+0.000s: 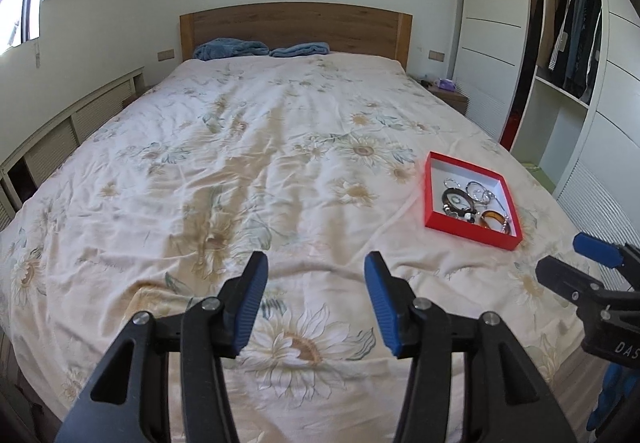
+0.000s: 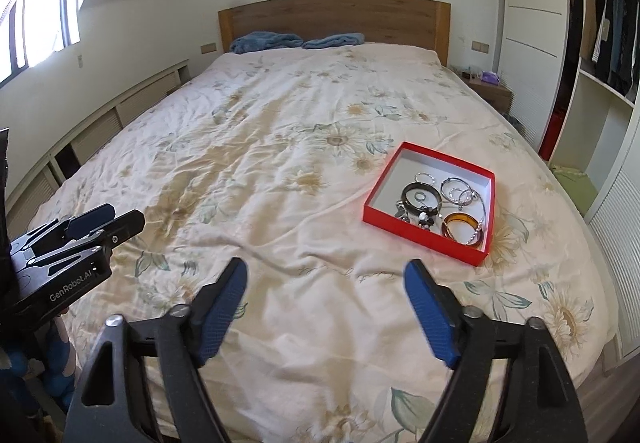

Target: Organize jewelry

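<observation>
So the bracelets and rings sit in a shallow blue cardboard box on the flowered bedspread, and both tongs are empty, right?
Nearly. The shallow cardboard box is red, not blue, as the right wrist view shows. It does hold the bracelets and rings on the flowered bedspread, and both tongs are empty.

Red box (image 2: 424,239) w/ amber bangle (image 2: 460,224) (cream floral bedspread (image 2: 280,171)).
</observation>
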Motion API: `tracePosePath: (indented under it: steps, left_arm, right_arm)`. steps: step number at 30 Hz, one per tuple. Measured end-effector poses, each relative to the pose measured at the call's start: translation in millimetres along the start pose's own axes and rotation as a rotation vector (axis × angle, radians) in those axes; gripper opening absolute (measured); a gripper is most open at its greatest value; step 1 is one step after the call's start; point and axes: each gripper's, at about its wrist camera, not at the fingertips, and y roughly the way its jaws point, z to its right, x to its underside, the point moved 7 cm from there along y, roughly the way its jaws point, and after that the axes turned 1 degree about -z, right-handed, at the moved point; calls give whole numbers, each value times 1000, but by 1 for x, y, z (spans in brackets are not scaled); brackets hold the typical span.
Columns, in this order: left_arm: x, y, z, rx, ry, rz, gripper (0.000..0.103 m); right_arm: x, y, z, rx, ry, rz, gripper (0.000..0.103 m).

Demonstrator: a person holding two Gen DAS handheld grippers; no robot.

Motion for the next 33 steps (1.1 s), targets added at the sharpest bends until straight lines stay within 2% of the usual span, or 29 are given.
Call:
tracePosePath:
  steps: [9,20,33]
  left_arm:
    - [3,-22,-15,-22,-17,36,49]
    - [11,-55,-11,-38,0,85,49]
    - [21,-71,-19,-65,-27,80,49]
  right_arm:
    - [-3,-13,-9,1,23,36,83]
    - [13,-36,-18,-2,16,61,86]
    - [19,-53,-35,-7,-30,101,89]
